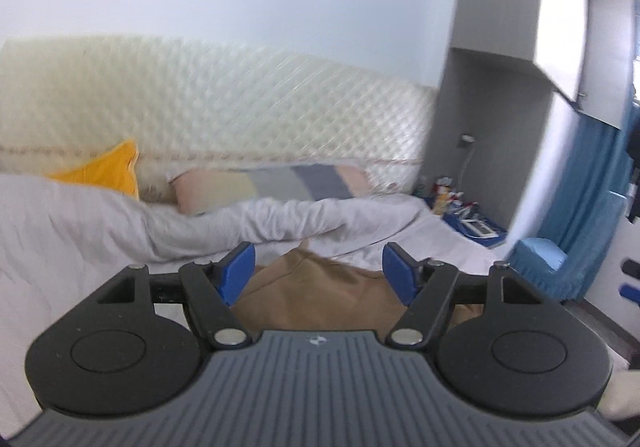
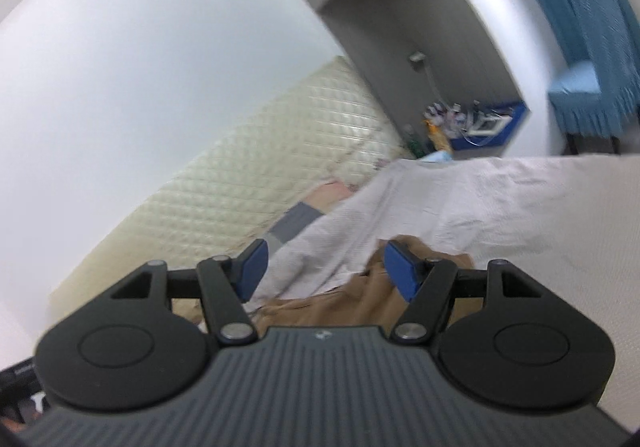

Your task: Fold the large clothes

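A tan garment (image 1: 320,291) lies on the bed's white sheet (image 1: 432,243), seen below and past my left gripper (image 1: 318,267). That gripper is open, its blue pads (image 1: 238,271) wide apart with nothing between them, raised above the cloth. In the right wrist view the same tan garment (image 2: 352,299) lies crumpled on the sheet (image 2: 500,199). My right gripper (image 2: 324,267) is open too, held above the garment and tilted, with its blue pads (image 2: 400,267) clear of the fabric.
A grey-white duvet (image 1: 120,219) is bunched at the left, with a yellow pillow (image 1: 108,171) and a striped pillow (image 1: 272,183) against a quilted headboard (image 1: 224,103). A cluttered blue bedside shelf (image 1: 468,215) and blue curtains (image 1: 584,183) stand at the right.
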The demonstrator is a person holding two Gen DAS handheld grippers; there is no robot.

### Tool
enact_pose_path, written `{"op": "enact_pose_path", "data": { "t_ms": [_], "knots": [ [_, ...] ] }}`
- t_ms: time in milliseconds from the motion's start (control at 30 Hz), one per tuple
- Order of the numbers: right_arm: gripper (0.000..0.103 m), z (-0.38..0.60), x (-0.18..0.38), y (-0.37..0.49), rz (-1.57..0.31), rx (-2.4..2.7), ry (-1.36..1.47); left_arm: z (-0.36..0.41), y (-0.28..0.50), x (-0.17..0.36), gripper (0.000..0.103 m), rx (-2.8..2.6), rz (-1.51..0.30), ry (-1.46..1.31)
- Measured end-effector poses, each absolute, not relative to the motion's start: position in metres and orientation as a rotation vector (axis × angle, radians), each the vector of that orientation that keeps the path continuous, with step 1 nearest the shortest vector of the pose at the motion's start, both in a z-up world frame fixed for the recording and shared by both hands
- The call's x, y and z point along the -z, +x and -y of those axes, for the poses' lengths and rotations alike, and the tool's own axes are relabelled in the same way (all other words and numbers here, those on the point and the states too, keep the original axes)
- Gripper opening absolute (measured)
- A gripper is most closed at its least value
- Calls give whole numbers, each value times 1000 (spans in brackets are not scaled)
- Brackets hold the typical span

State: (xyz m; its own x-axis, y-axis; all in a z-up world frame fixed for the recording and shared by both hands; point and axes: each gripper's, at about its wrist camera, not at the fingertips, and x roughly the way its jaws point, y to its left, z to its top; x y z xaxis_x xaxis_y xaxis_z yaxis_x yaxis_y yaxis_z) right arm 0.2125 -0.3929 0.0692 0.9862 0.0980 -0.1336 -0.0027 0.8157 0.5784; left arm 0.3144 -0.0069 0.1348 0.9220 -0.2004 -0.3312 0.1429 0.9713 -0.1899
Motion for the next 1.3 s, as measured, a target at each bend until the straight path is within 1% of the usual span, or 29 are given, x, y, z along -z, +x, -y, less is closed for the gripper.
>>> {"op": "enact_pose_path", "data": {
  "t_ms": [167,300,433,600,700,1033,1300],
  "knots": [
    [68,344,-109,157,-154,-79,417,17,241,-165,75,211,-333,-123],
    [68,314,-120,118,-138,-143,340,20,190,-172,75,214,-328,-100],
    [68,287,-117,88,-155,-148,281,24,147,-165,75,234,-322,-64],
    [68,263,-96,64,-162,-160,238,30,104,-147,75,272,-316,-36],
    [68,254,-80,52,-164,-148,232,29,91,-132,75,323,-323,-64],
    [68,231,-10,51,-233,-103,166,31,87,-65,75,347,-342,-69],
    [68,229,28,62,-285,-70,152,26,96,-23,75,328,-372,-75]
  ]
}}
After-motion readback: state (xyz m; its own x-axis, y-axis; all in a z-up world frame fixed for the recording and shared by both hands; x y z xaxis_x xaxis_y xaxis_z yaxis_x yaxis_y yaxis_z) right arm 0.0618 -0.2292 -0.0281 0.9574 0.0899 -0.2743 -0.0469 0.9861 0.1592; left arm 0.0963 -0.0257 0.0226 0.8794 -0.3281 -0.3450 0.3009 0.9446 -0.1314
